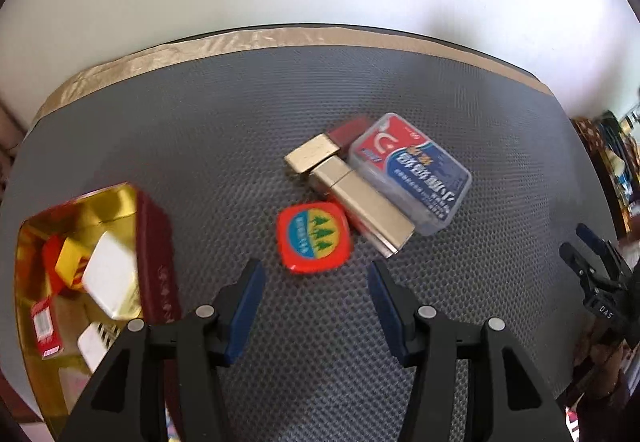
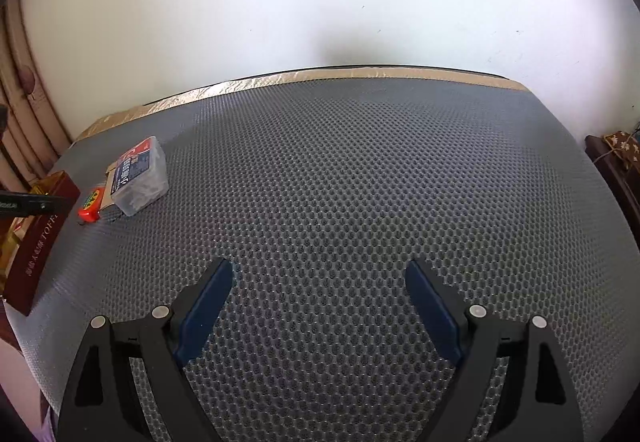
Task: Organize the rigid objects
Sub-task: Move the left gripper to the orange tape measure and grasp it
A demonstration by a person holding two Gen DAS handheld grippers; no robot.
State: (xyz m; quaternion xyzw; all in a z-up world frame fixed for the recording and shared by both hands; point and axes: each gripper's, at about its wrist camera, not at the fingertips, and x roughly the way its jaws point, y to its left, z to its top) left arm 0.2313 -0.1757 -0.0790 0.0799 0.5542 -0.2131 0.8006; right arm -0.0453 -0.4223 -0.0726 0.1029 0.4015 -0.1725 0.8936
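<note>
Left wrist view: my left fingers [image 1: 316, 274] stand partly open, empty, above the red tape measure [image 1: 314, 238]; my right fingers [image 2: 319, 274] gape wide over bare grey counter [image 2: 360, 170]. One clear plastic box [image 1: 412, 172] and two gold boxes [image 1: 352, 190] lie just beyond, one open tin [image 1: 154, 254] left; white wall behind

The left gripper [image 1: 316, 272] is a black frame with two angular arms, triangular cut-outs and four round silver pivot pins, and its fingers [image 1: 246, 308] carry dark blue pads. The right gripper [image 2: 319, 274] has the same black arms, silver pins and blue pads. In the left wrist view its black body bears small white lettering.
</note>
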